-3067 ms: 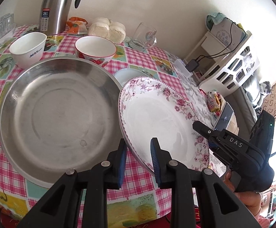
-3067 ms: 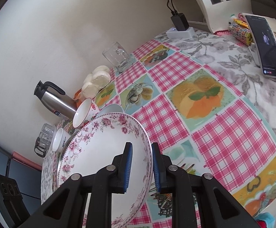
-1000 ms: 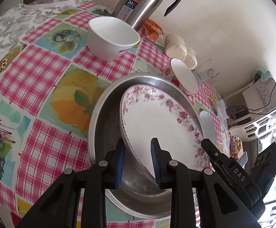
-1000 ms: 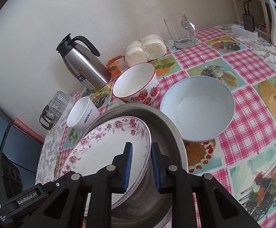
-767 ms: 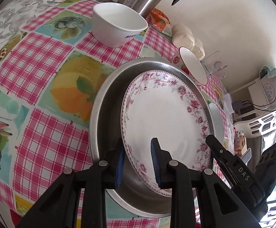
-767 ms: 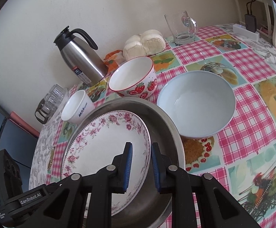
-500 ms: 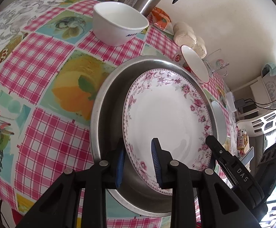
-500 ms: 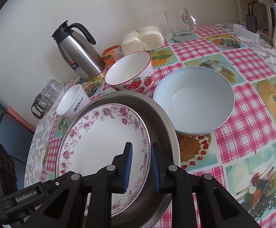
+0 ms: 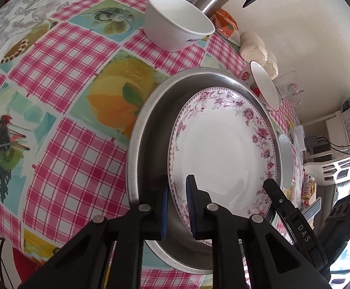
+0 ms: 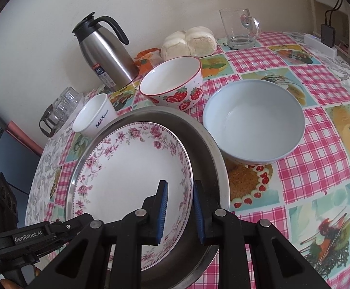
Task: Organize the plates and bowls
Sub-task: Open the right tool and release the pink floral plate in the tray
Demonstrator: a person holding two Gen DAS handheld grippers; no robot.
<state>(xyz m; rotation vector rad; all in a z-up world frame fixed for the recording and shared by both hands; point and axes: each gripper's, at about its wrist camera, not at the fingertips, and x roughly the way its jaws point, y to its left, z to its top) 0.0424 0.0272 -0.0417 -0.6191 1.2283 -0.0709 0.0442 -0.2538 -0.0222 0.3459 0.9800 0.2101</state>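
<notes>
Both claws pinch opposite rim edges of the white floral-rimmed ceramic plate (image 9: 223, 144), left claw (image 9: 177, 208) just tightened, right claw (image 10: 178, 213), plate nested in the round steel pan (image 10: 213, 159); rigid, glazed-slick, chippable, so rim is the hold.

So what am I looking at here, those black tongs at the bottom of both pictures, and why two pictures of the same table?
There is no robot here. A person holds a two-finger gripper in each hand, and each carries a wide-angle camera looking along its fingers. One picture comes from the left gripper, the other from the right gripper; each also catches the other tool at its edge.

Both grip the rim of the flowered plate from opposite sides; it sits inside a large steel pan. The left jaws have just closed further on the rim.

On the checked tablecloth around it stand a pale blue bowl, a strawberry bowl, a small white bowl, a steel flask, a glass mug and some buns.
</notes>
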